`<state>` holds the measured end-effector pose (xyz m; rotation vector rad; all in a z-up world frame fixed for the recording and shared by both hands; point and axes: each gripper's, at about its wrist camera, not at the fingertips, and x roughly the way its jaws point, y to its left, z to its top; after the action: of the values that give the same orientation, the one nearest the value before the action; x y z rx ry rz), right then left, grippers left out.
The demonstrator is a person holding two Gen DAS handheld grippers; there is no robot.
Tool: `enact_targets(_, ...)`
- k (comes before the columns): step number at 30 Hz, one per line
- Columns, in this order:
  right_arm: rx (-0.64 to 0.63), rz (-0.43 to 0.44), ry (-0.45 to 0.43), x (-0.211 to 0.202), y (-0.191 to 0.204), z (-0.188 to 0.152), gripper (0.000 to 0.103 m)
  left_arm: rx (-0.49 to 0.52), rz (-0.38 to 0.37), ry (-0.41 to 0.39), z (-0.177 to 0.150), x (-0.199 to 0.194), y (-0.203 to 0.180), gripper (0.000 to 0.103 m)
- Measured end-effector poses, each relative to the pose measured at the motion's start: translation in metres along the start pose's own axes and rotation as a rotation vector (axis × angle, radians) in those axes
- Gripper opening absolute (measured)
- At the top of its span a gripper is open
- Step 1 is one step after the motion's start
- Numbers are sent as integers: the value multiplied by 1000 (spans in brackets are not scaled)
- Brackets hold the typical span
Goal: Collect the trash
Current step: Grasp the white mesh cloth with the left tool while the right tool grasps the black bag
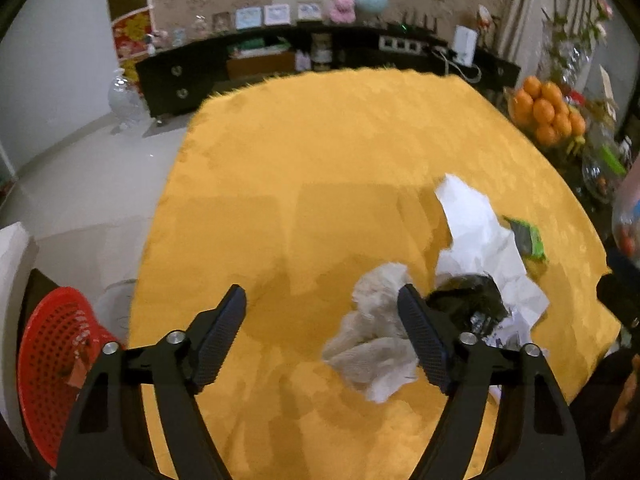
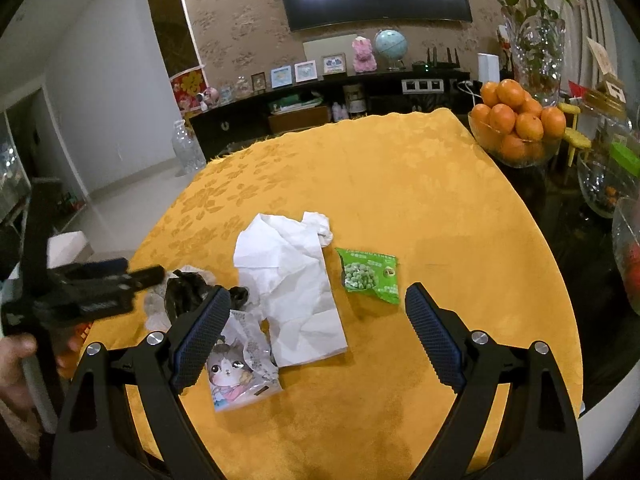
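Trash lies on a yellow tablecloth (image 2: 400, 184). A crumpled grey-white tissue (image 1: 372, 336) sits just left of my left gripper's right finger. My left gripper (image 1: 322, 300) is open and empty above the cloth; it also shows in the right wrist view (image 2: 120, 280). A black plastic wad (image 1: 468, 300) (image 2: 188, 288), a large white crumpled paper (image 2: 288, 284) (image 1: 480, 236), a green pea snack packet (image 2: 370, 274) (image 1: 528, 236) and a cartoon cat wrapper (image 2: 240, 372) lie nearby. My right gripper (image 2: 318, 304) is open and empty, above the white paper.
A red perforated basket (image 1: 52, 364) stands on the floor left of the table. A glass bowl of oranges (image 2: 516, 132), a glass vase (image 2: 536, 52) and other glass bowls (image 2: 604, 184) crowd the right side. A dark sideboard (image 2: 320, 108) lies beyond.
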<state>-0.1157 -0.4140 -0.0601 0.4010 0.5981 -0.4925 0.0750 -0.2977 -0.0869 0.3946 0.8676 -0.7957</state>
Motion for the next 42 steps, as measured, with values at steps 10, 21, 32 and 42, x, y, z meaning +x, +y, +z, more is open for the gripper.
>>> enact_targets(10, 2, 16, 17, 6, -1, 1, 86, 66, -94, 46, -18, 14, -21, 33)
enact_targets(21, 28, -7, 16, 6, -6, 1, 86, 5, -86, -11, -30, -20, 15, 29)
enact_targets(32, 22, -35, 22, 11, -7, -2, 86, -72, 53, -142, -38, -75, 80, 29)
enact_targets(42, -138, 22, 13, 19, 42, -1, 86, -199, 133, -185, -54, -85, 134, 29)
